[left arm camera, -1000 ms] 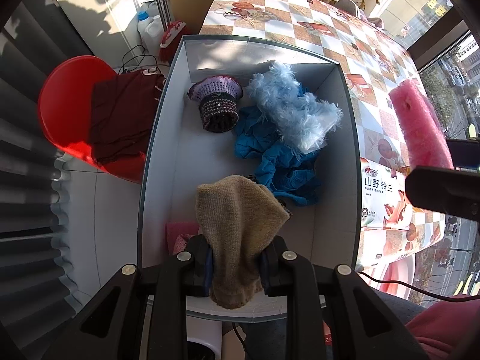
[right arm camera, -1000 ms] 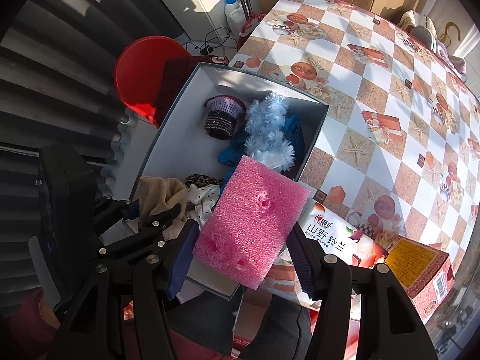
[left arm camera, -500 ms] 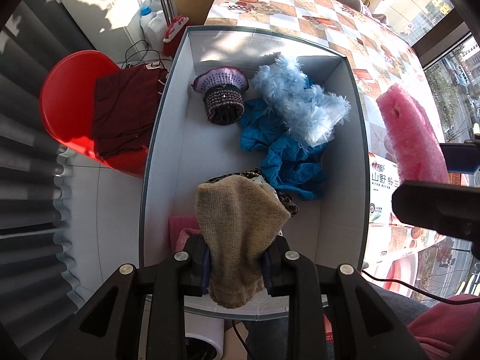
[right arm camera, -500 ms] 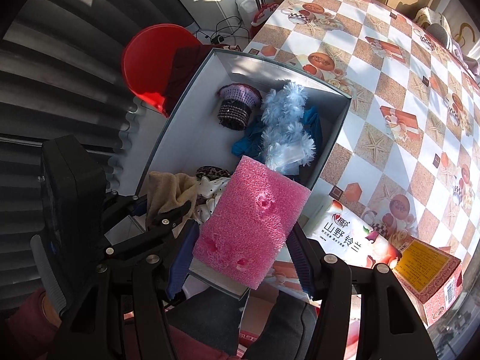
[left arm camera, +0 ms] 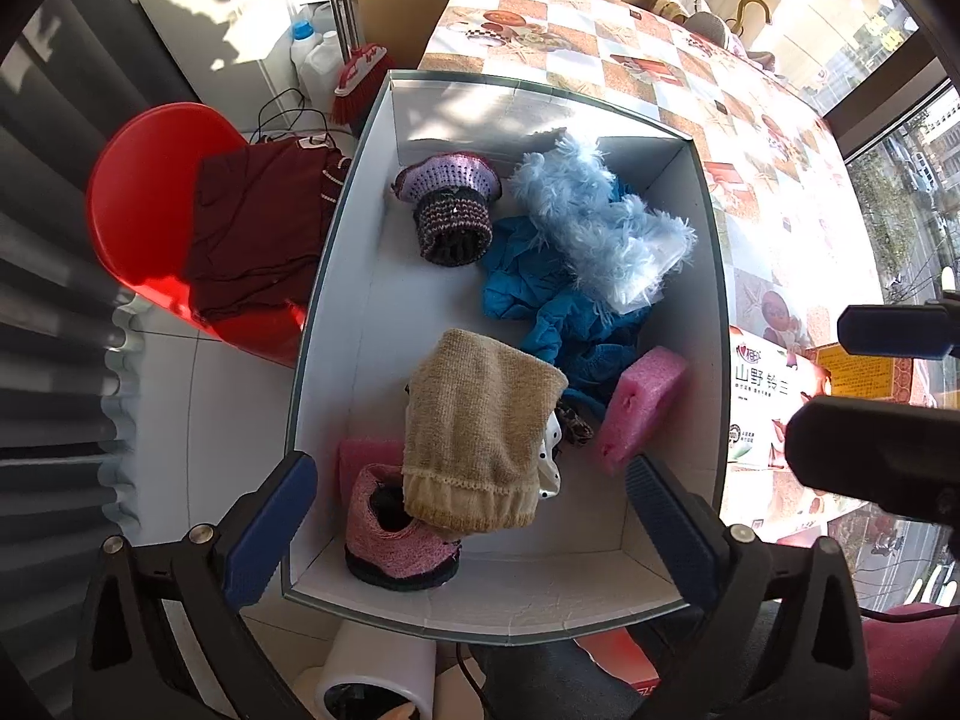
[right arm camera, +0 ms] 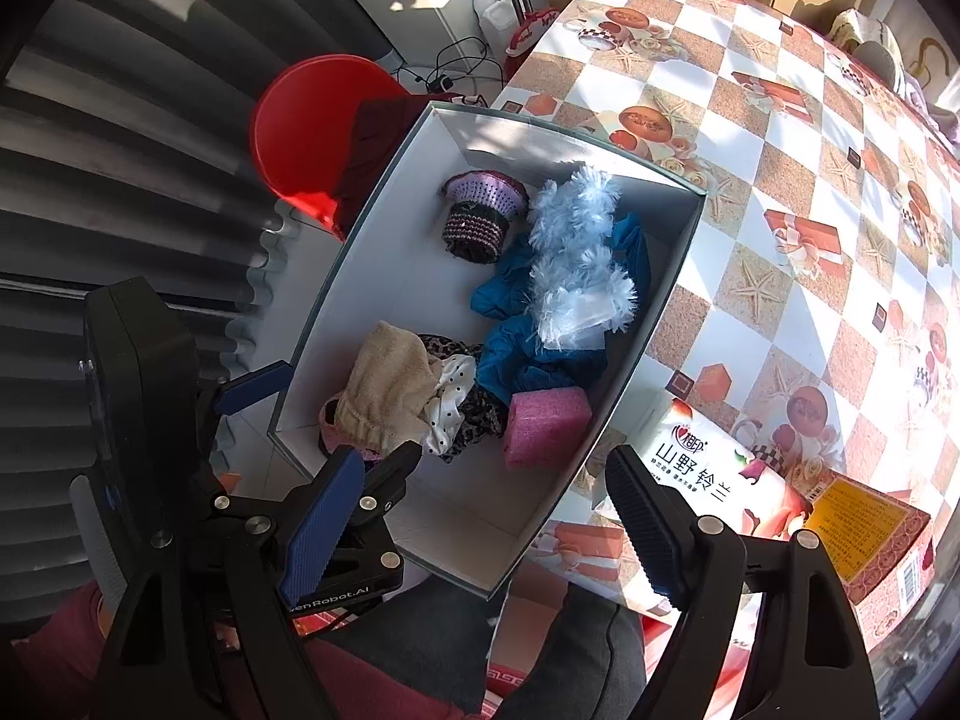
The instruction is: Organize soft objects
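Note:
A white box [left arm camera: 372, 324] [right arm camera: 360, 276] holds soft things. A tan knit hat [left arm camera: 474, 438] [right arm camera: 384, 390] lies in its near part, over a pink knit shoe [left arm camera: 390, 534] and spotted cloth [right arm camera: 450, 402]. A pink foam block [left arm camera: 642, 402] [right arm camera: 546, 420] leans by the right wall. A fluffy light-blue piece [left arm camera: 594, 222] [right arm camera: 576, 264], blue cloth [left arm camera: 540, 300] and a purple knit hat [left arm camera: 450, 210] [right arm camera: 480, 210] lie farther in. My left gripper [left arm camera: 474, 528] is open above the box's near end. My right gripper [right arm camera: 486, 522] is open and empty over the near right corner.
A red chair [left arm camera: 138, 198] with dark red cloth [left arm camera: 258, 228] stands left of the box. The checked tablecloth [right arm camera: 780, 180] lies to the right, with a tissue pack [right arm camera: 708, 474] and an orange carton [right arm camera: 864, 528]. Bottles [left arm camera: 312, 54] stand behind.
Both grippers have opened. The tan hat dropped from the left gripper into the box; the pink foam block dropped from the right gripper into the box by the right wall.

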Tool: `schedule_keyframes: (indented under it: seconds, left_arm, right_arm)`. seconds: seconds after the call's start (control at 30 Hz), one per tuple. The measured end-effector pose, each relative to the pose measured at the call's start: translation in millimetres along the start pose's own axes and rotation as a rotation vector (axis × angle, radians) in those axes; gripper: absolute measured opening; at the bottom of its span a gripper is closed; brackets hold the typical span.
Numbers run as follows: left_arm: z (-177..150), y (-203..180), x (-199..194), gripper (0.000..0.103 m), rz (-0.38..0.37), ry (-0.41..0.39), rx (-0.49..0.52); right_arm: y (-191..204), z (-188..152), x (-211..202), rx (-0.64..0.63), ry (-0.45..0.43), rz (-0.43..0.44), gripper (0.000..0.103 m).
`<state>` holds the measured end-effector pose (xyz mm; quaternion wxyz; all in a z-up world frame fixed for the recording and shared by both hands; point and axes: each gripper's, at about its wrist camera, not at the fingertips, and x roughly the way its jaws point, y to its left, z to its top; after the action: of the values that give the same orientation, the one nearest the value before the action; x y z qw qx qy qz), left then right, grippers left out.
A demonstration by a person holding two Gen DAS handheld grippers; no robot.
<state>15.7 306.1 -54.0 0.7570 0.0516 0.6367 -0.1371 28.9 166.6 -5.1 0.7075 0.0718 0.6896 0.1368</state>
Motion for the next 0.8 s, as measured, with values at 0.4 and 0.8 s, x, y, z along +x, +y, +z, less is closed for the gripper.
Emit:
schedule_keyframes:
  seconds: [0.4,0.8]
  left_arm:
    - [7.0,6.1,-12.7,0.103,0.018,0.005,-0.026]
    - [2.0,-9.7,-19.4,0.103,0.049,0.023,0.065]
  right_arm:
    - [-8.8,-4.6,-11.0,0.053,-0.056,0.012,0.103]
    - [-15.0,-16.7,-12.2,0.112,-0.081,0.050,0.103]
